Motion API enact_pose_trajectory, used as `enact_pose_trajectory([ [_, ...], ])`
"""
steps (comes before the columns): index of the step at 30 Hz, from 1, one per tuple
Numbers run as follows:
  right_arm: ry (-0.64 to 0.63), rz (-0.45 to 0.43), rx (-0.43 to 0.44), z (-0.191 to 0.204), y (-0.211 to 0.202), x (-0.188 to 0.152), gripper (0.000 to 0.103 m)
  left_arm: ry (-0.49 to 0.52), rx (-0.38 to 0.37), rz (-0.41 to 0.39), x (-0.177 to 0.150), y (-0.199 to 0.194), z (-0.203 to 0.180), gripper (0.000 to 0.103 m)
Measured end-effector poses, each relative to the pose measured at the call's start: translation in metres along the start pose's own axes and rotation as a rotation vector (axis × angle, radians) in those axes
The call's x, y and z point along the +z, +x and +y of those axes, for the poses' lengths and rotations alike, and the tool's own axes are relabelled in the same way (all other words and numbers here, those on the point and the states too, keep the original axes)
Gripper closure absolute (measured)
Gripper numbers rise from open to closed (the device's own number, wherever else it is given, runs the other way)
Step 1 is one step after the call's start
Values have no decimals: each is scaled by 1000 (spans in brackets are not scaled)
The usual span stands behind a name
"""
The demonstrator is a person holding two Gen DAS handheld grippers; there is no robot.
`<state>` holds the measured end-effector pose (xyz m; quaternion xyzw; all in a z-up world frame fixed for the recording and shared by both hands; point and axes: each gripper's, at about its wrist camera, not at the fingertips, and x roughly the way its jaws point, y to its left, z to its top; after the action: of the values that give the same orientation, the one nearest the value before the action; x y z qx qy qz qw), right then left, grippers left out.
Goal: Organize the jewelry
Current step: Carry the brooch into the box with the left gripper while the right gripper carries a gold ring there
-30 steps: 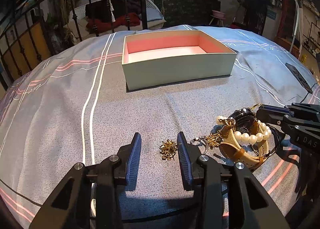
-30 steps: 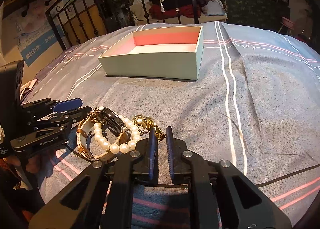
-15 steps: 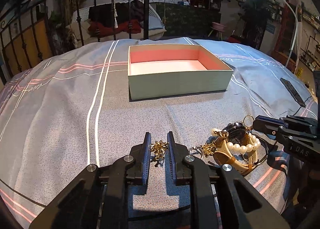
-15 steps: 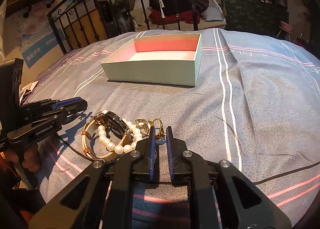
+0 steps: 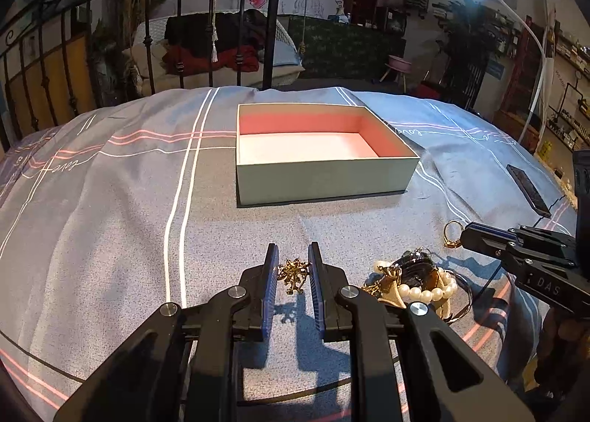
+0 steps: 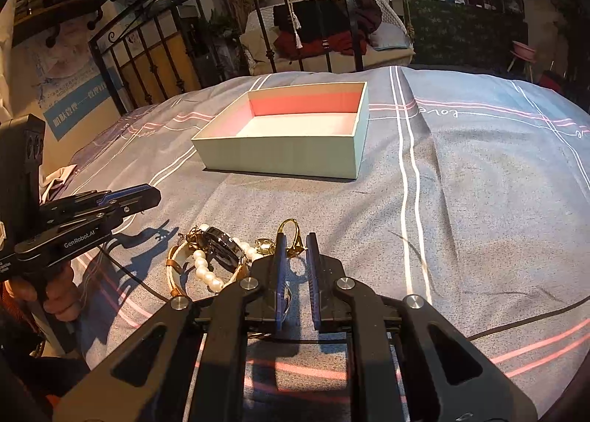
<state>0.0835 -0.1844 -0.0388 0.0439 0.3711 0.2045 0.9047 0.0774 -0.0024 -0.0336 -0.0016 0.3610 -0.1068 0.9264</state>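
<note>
My left gripper (image 5: 292, 250) is shut on a small gold brooch (image 5: 294, 275) and holds it above the bedspread. My right gripper (image 6: 295, 241) is shut on a gold ring (image 6: 291, 227), lifted off the jewelry pile; the ring also shows in the left wrist view (image 5: 451, 234). A pile of pearl bracelet, dark watch and tan strap (image 5: 416, 283) lies on the bed between the grippers, also in the right wrist view (image 6: 212, 258). The empty pale green box with a pink inside (image 5: 320, 178) stands farther back, also in the right wrist view (image 6: 280, 158).
A dark phone (image 5: 528, 190) lies on the bed at the right. A black iron bed frame (image 5: 147, 24) stands behind the box. The striped grey bedspread (image 5: 129, 219) covers the whole surface.
The left gripper closed on the gold brooch and lifted it. The right gripper rose with the gold ring out of the pile. Both moved up and back from the bed.
</note>
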Motion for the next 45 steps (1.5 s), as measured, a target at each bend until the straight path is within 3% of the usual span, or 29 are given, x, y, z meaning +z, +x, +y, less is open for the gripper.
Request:
enact_pose_trajectory([
  [6, -10, -52, 23, 4, -1, 29, 92, 7, -25, -49, 33, 1, -4, 87],
  [13, 0, -118, 40, 3, 12, 87, 92, -19, -27, -89, 93, 16, -4, 87],
  [18, 6, -150, 19, -3, 32, 130, 92, -23, -22, -48, 138, 43, -4, 87],
  [23, 22, -95, -5, -15, 73, 161, 92, -64, -23, 57, 165, 87, 3, 87],
  [30, 61, 22, -17, -34, 123, 157, 91, -115, -29, 223, 156, 142, 17, 87],
  [45, -14, 148, -14, -14, 159, 134, 91, -117, -4, 303, 135, 170, 17, 87],
])
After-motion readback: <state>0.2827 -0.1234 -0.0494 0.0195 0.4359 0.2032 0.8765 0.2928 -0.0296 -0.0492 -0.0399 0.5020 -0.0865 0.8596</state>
